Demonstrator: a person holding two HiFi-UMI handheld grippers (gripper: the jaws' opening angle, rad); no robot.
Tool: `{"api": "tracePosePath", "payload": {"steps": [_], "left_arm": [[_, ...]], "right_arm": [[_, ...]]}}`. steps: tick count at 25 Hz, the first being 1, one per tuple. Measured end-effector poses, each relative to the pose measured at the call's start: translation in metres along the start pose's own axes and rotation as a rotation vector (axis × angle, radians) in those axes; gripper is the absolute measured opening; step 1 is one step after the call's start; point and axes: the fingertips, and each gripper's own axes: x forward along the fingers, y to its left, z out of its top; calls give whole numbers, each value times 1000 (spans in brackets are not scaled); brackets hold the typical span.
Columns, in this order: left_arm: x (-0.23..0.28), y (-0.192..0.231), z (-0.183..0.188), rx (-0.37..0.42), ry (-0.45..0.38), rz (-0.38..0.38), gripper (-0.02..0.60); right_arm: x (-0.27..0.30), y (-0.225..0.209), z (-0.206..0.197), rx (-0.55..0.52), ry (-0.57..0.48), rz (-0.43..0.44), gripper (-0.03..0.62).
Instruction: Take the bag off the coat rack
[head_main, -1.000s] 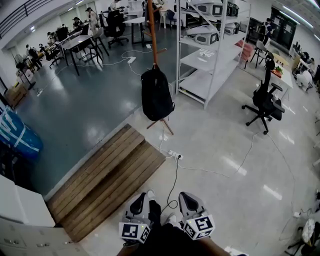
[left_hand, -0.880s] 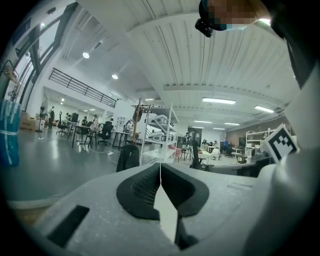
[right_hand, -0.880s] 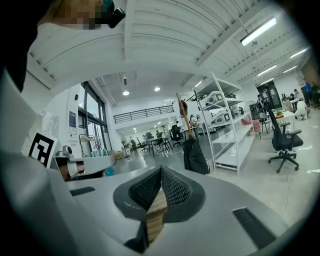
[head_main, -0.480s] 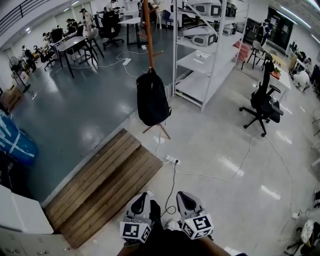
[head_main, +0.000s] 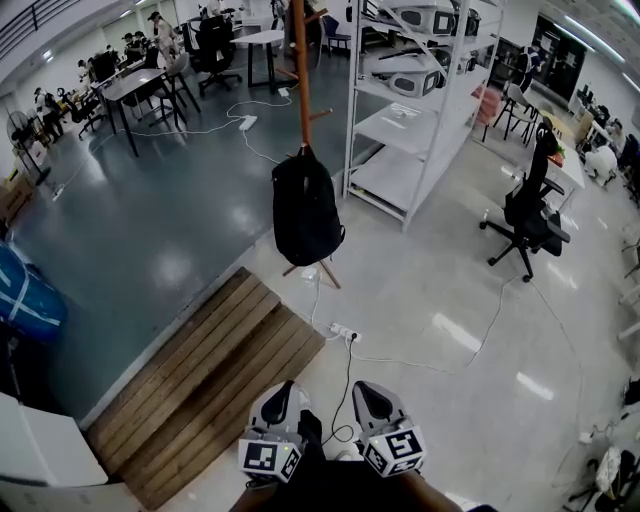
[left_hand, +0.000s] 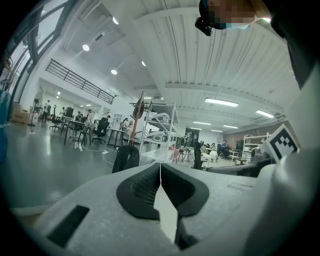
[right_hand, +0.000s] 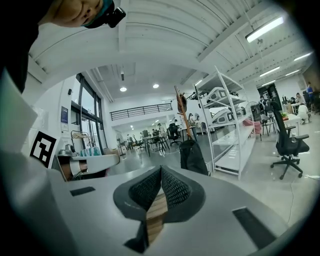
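Observation:
A black backpack (head_main: 306, 207) hangs from a peg of the brown wooden coat rack (head_main: 299, 60), some way ahead of me across the floor. It also shows in the left gripper view as the backpack (left_hand: 126, 158) on the rack (left_hand: 137, 117), and in the right gripper view as the backpack (right_hand: 192, 156) under the rack (right_hand: 182, 111). Both grippers are held low and close to my body, far from the bag. My left gripper (head_main: 283, 398) is shut and empty. My right gripper (head_main: 365, 395) is shut and empty too.
A wooden platform (head_main: 200, 385) lies on the floor at my left. A white cable with a power strip (head_main: 345, 331) runs toward the rack's feet. White metal shelving (head_main: 420, 100) stands right of the rack, a black office chair (head_main: 527, 215) farther right. Desks and people are at the back.
The view has moved forward a little toward the coat rack; the bag sits slightly lower in the frame. Both grippers stay shut in the same place.

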Motion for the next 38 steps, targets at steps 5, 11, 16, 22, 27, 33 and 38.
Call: {"api": "tracePosePath", "payload": {"steps": [5,11,16,22,27,33,38], "left_arm": [[38,39,17,-8,11,-15,18],[79,96,34,-17,21,-26,18],[106,139,45,-14,23,-35,18],[120,167,49,-26,31,-35,18],[130,181,42,-43,49,-36,18],[151,196,44,-45,56,-28,18],[178,208,47,-39,52,-15,18]], "right_arm": [[53,-5,18,2,10,-16,12],[117,-3,37,14,2,-49,12],[162,1,48,26,0,-67,12],[192,5,57,28,-6,-80,12],[213,1,61,15,-7,-77,12],[239,-9,67,16,-6,-78,12],[270,-25,77,20,-11,-59,12]]}}
